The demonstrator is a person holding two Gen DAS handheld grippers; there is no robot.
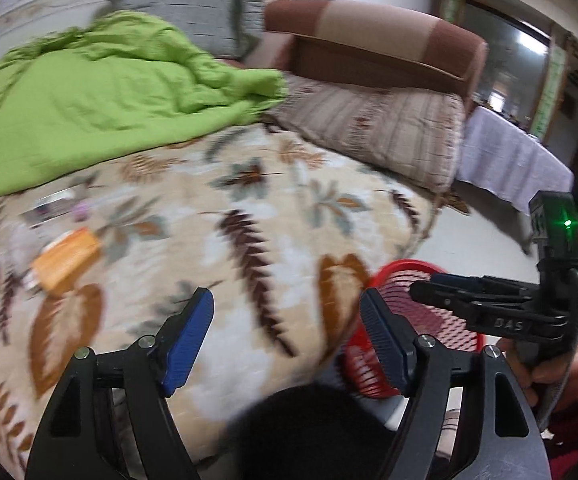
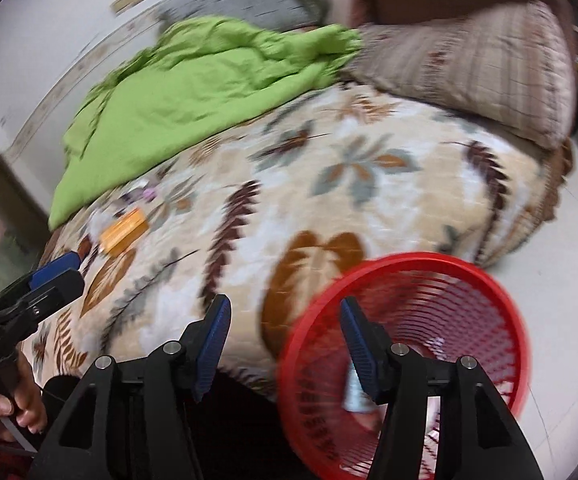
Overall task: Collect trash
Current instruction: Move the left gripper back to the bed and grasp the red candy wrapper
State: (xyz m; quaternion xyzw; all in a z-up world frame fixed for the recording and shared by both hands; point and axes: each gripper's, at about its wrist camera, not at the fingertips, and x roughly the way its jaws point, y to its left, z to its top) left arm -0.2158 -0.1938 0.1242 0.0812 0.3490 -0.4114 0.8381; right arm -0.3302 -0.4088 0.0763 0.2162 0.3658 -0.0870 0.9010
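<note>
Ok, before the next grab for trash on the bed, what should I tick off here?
1. Left tongs open, empty: ok.
2. Right tongs open, empty: ok.
3. Red basket on the floor beside the bed, mouth unblocked: ok.
4. Orange packet still on the patterned blanket, nothing over it: ok.
5. Small items near the green quilt: blurred, cannot tell what they are.
6. Sharp view for aiming: not ok, both views smeared.
</note>
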